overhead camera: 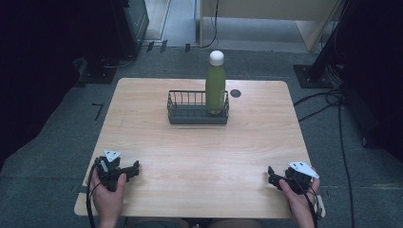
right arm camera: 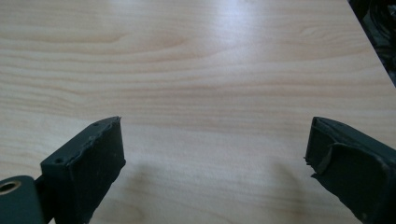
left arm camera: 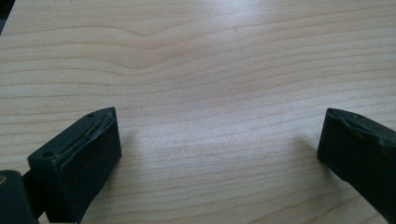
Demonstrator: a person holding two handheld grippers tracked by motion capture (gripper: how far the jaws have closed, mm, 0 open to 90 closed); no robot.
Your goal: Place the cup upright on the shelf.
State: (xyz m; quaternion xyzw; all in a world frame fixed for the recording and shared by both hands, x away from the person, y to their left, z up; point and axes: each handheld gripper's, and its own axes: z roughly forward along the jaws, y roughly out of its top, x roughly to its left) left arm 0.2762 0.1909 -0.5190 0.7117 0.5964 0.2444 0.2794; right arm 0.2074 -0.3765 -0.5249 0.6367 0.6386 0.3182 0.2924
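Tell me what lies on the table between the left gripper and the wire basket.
Nothing: in the high view, bare wood runs from the left gripper to the wire basket holding the green bottle.

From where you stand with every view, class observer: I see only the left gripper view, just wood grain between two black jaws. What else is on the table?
Observer: A dark wire basket sits at the far middle of the light wooden table.
Operator: Anything in it?
Observer: A green bottle with a white cap stands upright in its right end.
Operator: And the other gripper?
Observer: The right gripper rests open near the table's near right corner.
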